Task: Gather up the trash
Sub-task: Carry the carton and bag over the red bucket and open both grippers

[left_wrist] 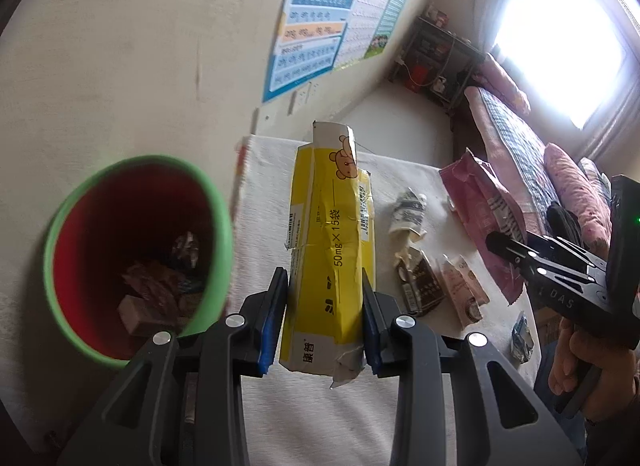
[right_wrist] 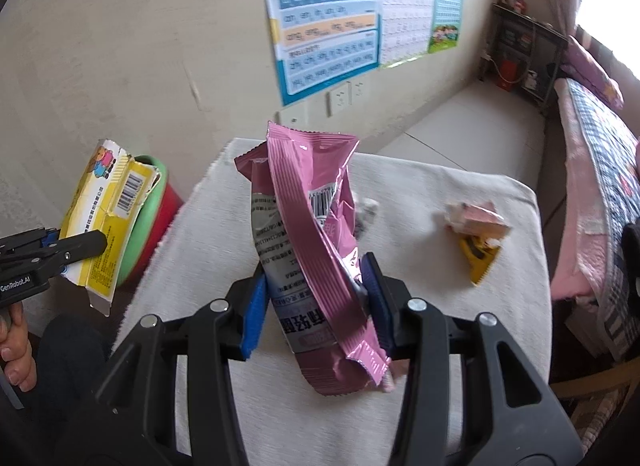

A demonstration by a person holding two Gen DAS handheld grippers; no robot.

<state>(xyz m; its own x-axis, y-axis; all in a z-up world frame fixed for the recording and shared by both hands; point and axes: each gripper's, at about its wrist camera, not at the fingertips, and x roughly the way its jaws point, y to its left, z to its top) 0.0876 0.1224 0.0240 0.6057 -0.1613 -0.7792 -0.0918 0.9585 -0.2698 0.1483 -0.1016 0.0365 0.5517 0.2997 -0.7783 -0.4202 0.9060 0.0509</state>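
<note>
Crumpled yellow box (left_wrist: 328,262), creased pink bag (right_wrist: 316,234)

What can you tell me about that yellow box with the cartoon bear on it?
The yellow box is a long, crumpled cardboard medicine carton with a cartoon bear, barcodes and printed text. Both end flaps are torn open. The left gripper clamps it near its lower end, holding it in the air beside the green-rimmed red bin.

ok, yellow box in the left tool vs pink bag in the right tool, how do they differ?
The yellow box is creased cardboard with a cartoon bear; the pink bag is a crumpled, torn-open foil wrapper. The box, in the left tool, is beside the green-rimmed bin; the bag, in the right tool, hangs over the white cloth. Shared: both are clamped between blue pads and carry barcodes.
</note>
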